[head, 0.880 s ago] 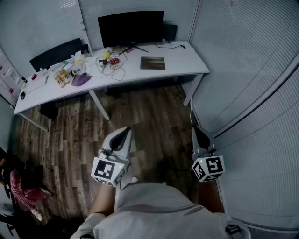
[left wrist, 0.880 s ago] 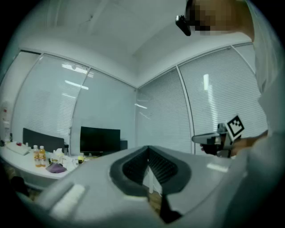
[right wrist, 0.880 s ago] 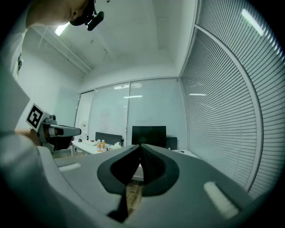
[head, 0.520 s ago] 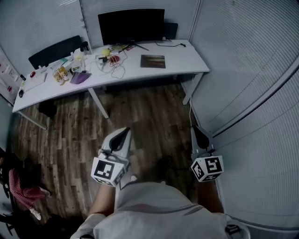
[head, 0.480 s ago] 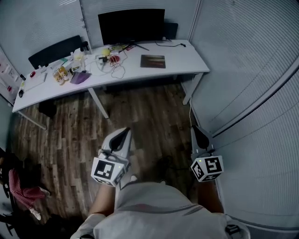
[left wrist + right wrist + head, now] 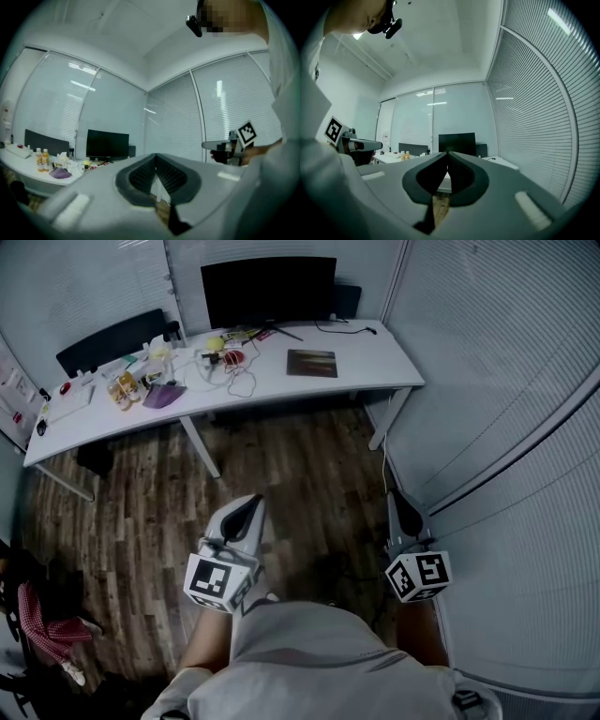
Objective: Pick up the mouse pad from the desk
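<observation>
Office, white tabletop [image 6: 380, 360] well off | mouse pad [image 6: 311, 363]: flat; prob. thin, light, floppy; suggest pinching edge/corner | L tool [image 6: 249, 504], R tool [image 6: 402, 504]: pressed together, empty

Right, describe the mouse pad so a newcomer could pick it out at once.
Find the long white desk against the far wall, with the black monitor on it. The mouse pad lies flat just right of the monitor's stand. It is a dark brownish rectangle alone on bare desktop, while the bottles and cables crowd the left side.
</observation>
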Demonstrator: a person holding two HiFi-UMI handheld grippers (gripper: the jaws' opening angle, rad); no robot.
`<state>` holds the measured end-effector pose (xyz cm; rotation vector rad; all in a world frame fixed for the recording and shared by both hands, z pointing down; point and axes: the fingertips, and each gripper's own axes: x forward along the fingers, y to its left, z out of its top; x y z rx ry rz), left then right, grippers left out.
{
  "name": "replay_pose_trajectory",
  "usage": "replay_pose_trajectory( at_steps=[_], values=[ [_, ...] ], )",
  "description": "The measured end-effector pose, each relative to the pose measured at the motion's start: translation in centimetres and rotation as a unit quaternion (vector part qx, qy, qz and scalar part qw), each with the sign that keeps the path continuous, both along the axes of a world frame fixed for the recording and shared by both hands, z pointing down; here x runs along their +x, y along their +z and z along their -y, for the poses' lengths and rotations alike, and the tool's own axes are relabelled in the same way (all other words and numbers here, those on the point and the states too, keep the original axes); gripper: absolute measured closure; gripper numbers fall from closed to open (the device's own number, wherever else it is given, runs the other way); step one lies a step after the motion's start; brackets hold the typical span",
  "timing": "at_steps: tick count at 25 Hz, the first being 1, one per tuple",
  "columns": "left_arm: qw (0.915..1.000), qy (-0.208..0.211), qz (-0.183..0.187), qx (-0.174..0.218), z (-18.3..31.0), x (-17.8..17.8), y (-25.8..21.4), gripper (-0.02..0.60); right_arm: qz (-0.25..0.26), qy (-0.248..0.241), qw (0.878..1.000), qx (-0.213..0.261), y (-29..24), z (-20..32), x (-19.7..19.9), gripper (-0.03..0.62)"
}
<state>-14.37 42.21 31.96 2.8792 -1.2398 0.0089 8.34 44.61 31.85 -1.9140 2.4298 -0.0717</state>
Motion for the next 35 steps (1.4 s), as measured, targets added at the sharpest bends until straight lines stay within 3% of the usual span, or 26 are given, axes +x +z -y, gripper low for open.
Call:
replay_pose_trajectory(
  at_steps=[7,14,22,28,35],
  values=[
    [1.0,0.004,-0.007,0.003,1.3,-4.7,-0.1,0.578,-0.006,0.005,1.0,-0.005,-0.1,1.9,-5.0,0.591],
    [0.9996,-0.004,-0.005,-0.028,2.9,-8.9,2.7,0.578,-0.023,-0.019,0.999,-0.036,2.0,4.2,-10.2,0.589],
    [0.9969,-0.044,0.002,-0.066,8.1,-11.2,5.0,0.579,-0.015,-0.061,0.997,-0.05,3.6,12.0,-12.1,0.589],
    [0.9949,-0.072,0.018,-0.069,15.4,-8.6,5.2,0.579,0.001,-0.085,0.995,-0.043,4.5,20.1,-9.6,0.589],
    [0.995,-0.063,0.038,-0.067,25.2,-0.4,4.3,0.578,0.024,-0.071,0.996,-0.044,4.8,29.3,-0.6,0.599]
  ],
)
